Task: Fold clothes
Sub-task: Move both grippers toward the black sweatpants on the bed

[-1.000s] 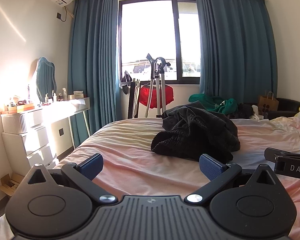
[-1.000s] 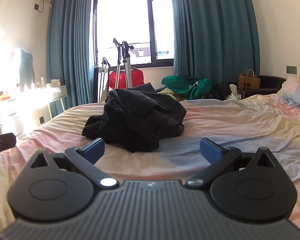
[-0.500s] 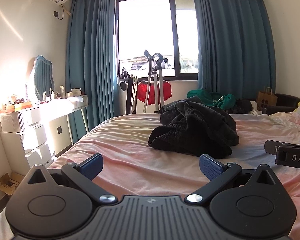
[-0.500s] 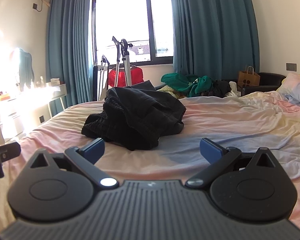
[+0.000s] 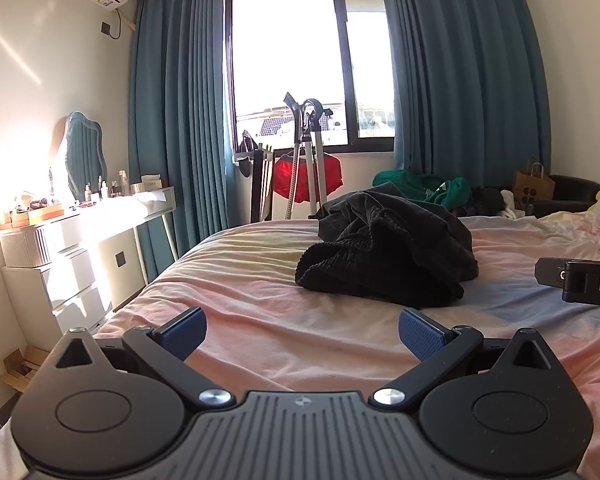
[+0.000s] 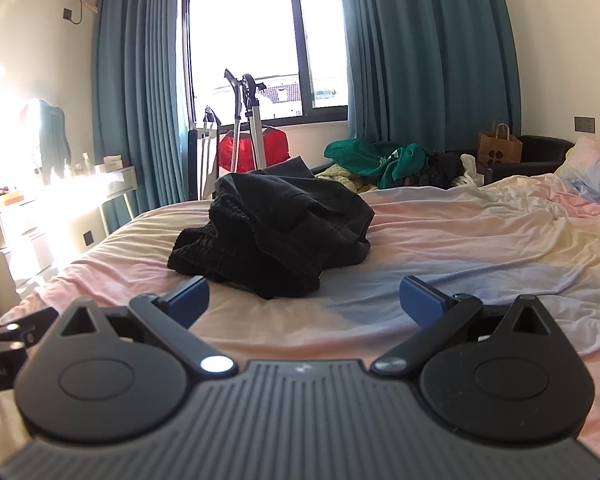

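Observation:
A crumpled black garment (image 5: 388,256) lies in a heap on the pastel bedsheet (image 5: 240,304); it also shows in the right wrist view (image 6: 276,228). My left gripper (image 5: 302,330) is open and empty, low over the sheet, short of the garment and to its left. My right gripper (image 6: 304,298) is open and empty, just short of the heap's near edge. The right gripper's body shows at the right edge of the left wrist view (image 5: 580,282).
A white dresser (image 5: 72,264) with bottles and a mirror stands left of the bed. A tripod (image 5: 306,156) and a red item stand under the window. Green clothes (image 6: 376,160), a paper bag (image 6: 500,146) and a dark chair lie beyond. A pillow (image 6: 592,168) lies far right.
Both grippers have dropped lower toward the sheet and eased forward toward the black garment. The garment has not moved. Both stay open.

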`<state>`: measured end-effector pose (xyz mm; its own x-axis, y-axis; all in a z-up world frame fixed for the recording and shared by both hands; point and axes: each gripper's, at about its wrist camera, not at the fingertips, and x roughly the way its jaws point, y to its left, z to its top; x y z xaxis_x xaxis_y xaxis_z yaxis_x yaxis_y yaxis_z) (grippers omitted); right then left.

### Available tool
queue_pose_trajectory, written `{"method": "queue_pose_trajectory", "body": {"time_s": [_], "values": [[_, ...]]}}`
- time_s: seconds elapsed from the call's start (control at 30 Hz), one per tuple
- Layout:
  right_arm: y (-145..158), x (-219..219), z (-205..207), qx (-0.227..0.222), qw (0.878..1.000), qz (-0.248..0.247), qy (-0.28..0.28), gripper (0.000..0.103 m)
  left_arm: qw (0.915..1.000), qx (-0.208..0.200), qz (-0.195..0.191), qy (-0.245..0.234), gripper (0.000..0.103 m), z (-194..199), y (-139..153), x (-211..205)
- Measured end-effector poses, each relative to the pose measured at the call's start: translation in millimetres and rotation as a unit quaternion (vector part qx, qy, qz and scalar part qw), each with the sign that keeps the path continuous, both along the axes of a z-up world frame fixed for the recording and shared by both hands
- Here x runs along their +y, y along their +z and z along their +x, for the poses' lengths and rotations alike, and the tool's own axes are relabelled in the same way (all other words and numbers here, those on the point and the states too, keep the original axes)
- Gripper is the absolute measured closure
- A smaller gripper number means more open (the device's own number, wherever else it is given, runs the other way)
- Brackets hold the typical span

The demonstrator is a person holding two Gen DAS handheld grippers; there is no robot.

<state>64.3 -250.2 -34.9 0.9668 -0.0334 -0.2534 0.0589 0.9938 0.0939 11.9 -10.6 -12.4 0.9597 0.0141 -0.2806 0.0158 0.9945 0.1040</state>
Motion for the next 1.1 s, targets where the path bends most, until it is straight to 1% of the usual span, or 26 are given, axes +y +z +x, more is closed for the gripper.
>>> {"method": "queue_pose_trajectory", "body": {"time_s": [0.03, 0.13, 0.27, 0.4, 0.43, 0.53, 0.57, 0.6, 0.63, 0.7, 0.8, 0.93, 1.03, 1.1], "values": [[1, -1, 0, 0.0, 1.0, 0.0, 0.0, 0.0, 1.0, 0.003, 0.003, -0.001, 0.0, 1, 4, -2], [3, -9, -3, 0.0, 1.0, 0.009, -0.003, 0.0, 0.9999, -0.007, 0.012, -0.004, 0.0, 5, 22, -8], [5, -21, -3, 0.002, 0.999, 0.033, -0.01, 0.0, 0.9995, -0.025, 0.014, -0.01, 0.0, 12, 52, -17], [3, -29, -8, 0.011, 0.998, 0.068, -0.011, 0.0, 0.9999, -0.015, 0.007, -0.004, 0.0, 22, 76, -27], [2, -29, -10, 0.011, 0.997, 0.069, -0.008, 0.0, 0.9999, -0.011, 0.006, 0.001, 0.0, 25, 82, -30], [-4, -32, -12, 0.0, 0.999, 0.038, -0.004, 0.0, 0.9997, 0.016, -0.014, 0.011, 0.0, 31, 99, -39], [-6, -35, -12, -0.001, 0.999, 0.037, -0.002, 0.0, 0.9996, 0.014, -0.025, 0.007, 0.0, 31, 102, -41], [-8, -39, -11, 0.002, 0.999, 0.047, 0.002, 0.0, 0.9995, 0.011, -0.028, 0.005, 0.0, 30, 102, -41], [-9, -44, -11, 0.008, 0.998, 0.068, 0.002, 0.0, 0.9995, 0.008, -0.031, 0.003, 0.0, 29, 103, -42], [-8, -51, -16, 0.009, 0.994, 0.112, -0.005, 0.0, 0.9997, 0.005, -0.023, 0.0, 0.0, 24, 98, -40], [-1, -43, -26, -0.003, 0.994, 0.108, -0.013, 0.0, 0.9999, 0.003, -0.014, -0.009, 0.0, 16, 89, -29], [12, -20, -27, -0.007, 0.997, 0.072, -0.012, 0.0, 0.9998, 0.002, -0.014, -0.012, 0.0, 11, 78, 0], [19, -3, -9, 0.002, 0.999, 0.046, -0.006, 0.0, 0.9996, 0.0, -0.026, -0.013, 0.0, 11, 73, 24], [22, 5, 9, 0.008, 0.999, 0.041, -0.008, 0.0, 0.9992, -0.006, -0.039, -0.011, 0.0, 12, 68, 41]]}}
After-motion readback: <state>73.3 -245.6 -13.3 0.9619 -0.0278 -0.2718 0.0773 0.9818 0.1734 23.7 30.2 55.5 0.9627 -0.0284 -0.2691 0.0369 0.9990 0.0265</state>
